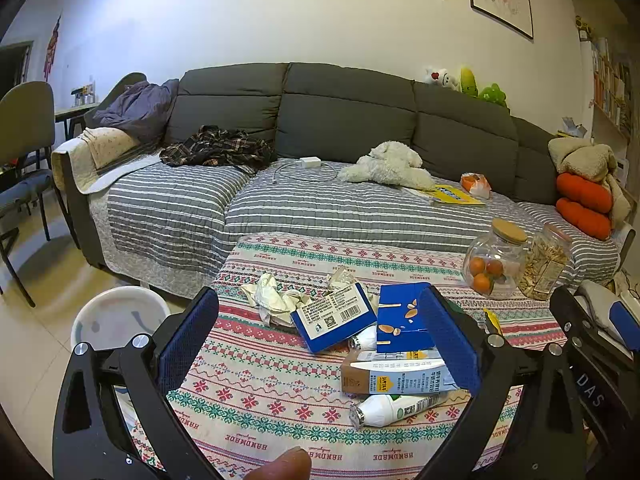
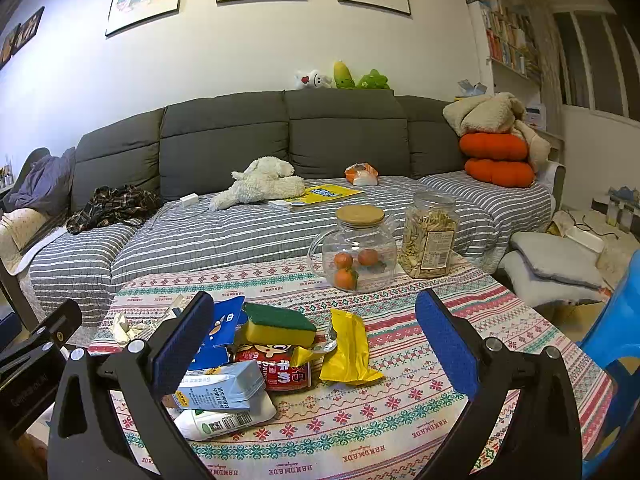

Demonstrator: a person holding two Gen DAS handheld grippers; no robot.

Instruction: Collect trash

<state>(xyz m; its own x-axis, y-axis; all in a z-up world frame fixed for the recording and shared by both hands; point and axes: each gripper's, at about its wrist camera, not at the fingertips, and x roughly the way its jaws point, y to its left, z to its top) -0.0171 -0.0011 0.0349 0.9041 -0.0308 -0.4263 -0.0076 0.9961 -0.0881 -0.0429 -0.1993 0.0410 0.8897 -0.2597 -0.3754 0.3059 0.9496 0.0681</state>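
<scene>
Trash lies piled on the patterned tablecloth (image 1: pixel 280 376). In the left wrist view I see crumpled tissue (image 1: pixel 276 298), a torn blue carton (image 1: pixel 334 318), a flattened milk carton (image 1: pixel 394 378) and a white squeezed bottle (image 1: pixel 396 406). My left gripper (image 1: pixel 320 342) stands open over this pile, holding nothing. In the right wrist view a yellow wrapper (image 2: pixel 348 348), a red drink can (image 2: pixel 280 370), a yellow-green sponge (image 2: pixel 278 324) and the milk carton (image 2: pixel 222 386) lie ahead. My right gripper (image 2: pixel 316 342) is open and empty above them.
A white bin (image 1: pixel 118 318) stands on the floor left of the table. A glass jar of oranges (image 2: pixel 354 254) and a snack jar (image 2: pixel 430 236) sit at the table's far side. A grey sofa (image 1: pixel 320 120) lies behind, a blue plastic stool (image 2: pixel 616 344) at right.
</scene>
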